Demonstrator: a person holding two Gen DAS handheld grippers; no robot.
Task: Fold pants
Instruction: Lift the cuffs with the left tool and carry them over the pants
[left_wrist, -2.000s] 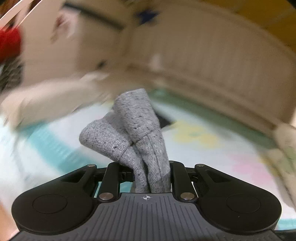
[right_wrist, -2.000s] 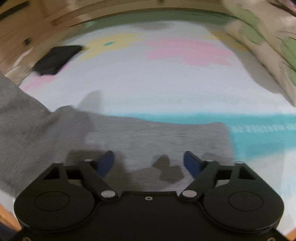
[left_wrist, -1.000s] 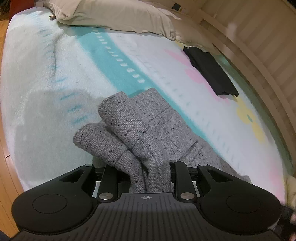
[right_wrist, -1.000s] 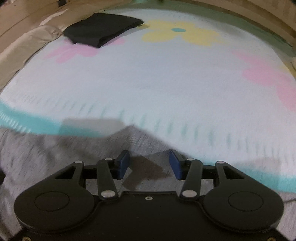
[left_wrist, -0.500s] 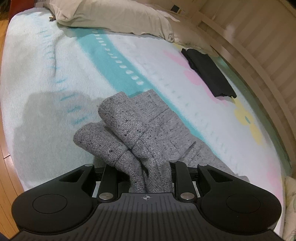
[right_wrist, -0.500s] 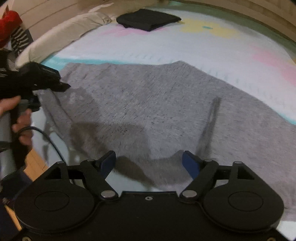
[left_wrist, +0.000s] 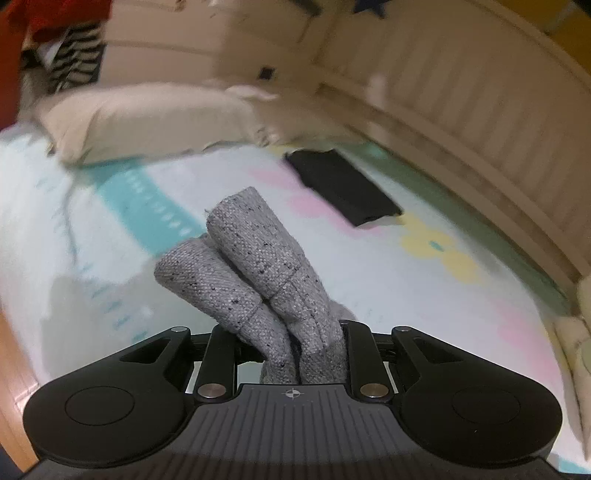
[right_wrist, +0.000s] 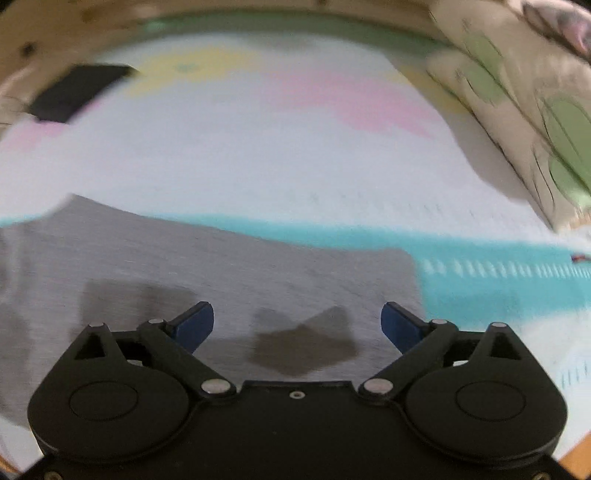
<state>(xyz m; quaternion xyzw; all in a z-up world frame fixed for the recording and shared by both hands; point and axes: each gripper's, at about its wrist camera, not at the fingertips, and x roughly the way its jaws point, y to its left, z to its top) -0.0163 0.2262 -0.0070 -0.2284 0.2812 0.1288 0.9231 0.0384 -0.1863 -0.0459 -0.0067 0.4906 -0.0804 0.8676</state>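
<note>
Your left gripper (left_wrist: 291, 350) is clamped on a bunched fold of the grey pants (left_wrist: 258, 273); two cuffs stick up just ahead of its narrow jaws. Your right gripper (right_wrist: 297, 325) has its jaws wide and opening, nothing between the blue pads (right_wrist: 194, 325); the pants lie flat on the blanket (right_wrist: 295, 166) directly beneath and ahead of them.
</note>
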